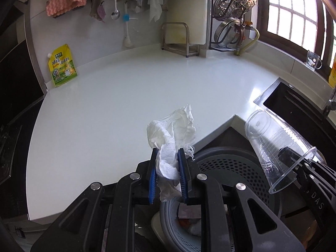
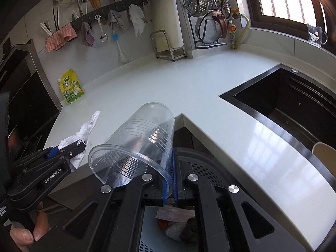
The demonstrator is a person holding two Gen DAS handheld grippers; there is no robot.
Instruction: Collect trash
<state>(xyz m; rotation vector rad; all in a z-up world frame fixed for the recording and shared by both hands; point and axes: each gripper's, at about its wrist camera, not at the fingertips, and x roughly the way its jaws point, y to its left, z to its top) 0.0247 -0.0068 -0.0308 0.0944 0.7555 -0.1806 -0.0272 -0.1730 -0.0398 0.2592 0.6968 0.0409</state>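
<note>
Bin (image 1: pixel 231 163) below counter (image 1: pixel 126 96) (yellow pouch (image 1: pixel 62 65) far back).

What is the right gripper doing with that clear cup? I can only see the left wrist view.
Observer: The right gripper is shut on the clear cup. It pinches the wall at the rim, with one finger inside and one outside.
Operator: What's underneath it?
Observer: The gray bin opens directly below its fingers, and a paper slip lies inside.
</note>
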